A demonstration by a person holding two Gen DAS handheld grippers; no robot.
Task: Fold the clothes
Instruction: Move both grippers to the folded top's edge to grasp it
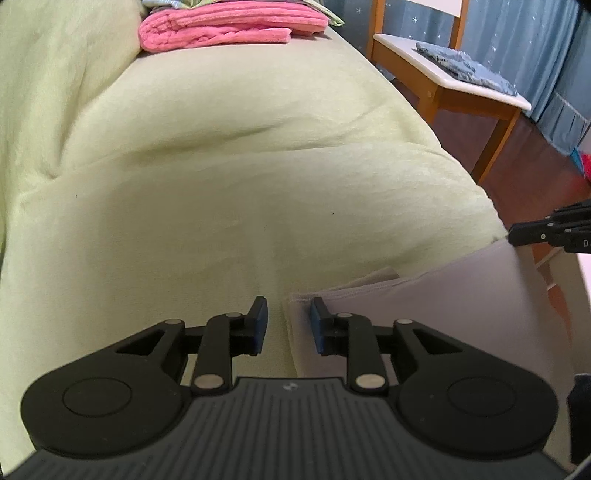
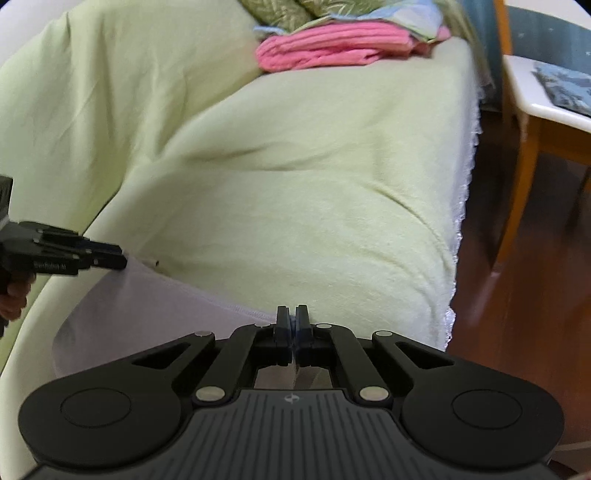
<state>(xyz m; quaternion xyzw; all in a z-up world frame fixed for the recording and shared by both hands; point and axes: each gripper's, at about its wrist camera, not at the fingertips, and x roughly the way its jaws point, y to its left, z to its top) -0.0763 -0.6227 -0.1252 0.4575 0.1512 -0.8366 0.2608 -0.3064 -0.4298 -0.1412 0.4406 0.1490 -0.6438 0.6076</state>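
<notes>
The pale lilac cloth [image 1: 424,314] hangs stretched between the two grippers, over the near end of the sofa [image 1: 240,177]. In the left wrist view the left gripper [image 1: 288,326] has its blue pads standing a little apart, with the hemmed corner of the cloth in the gap; the right pad lies against the cloth, but whether the two pads pinch it cannot be told from here. In the right wrist view that same gripper [image 2: 123,261] comes in from the left, its tip meeting the cloth's upper corner, with a hand [image 2: 13,295] behind it.

The right gripper [image 2: 291,325] is closed tight, its fingers pressed together on the stitched hem of the cloth [image 2: 147,306], which runs from there up to the left gripper. In the left wrist view the right gripper [image 1: 511,236] shows at the right edge, its tip at the cloth's far corner.

The sofa is draped in a light green cover with a lace fringe along its front edge. At the sofa's far end lies a folded pink towel [image 1: 229,27], with patterned green fabric [image 2: 314,9] just behind it. Right of the sofa stands a wooden chair [image 1: 443,92] with a white seat, a folded blue cloth [image 1: 465,66] on it. Behind the chair hangs a blue starred curtain [image 1: 524,37]; the floor [image 2: 517,295] beside the sofa is dark wood.
</notes>
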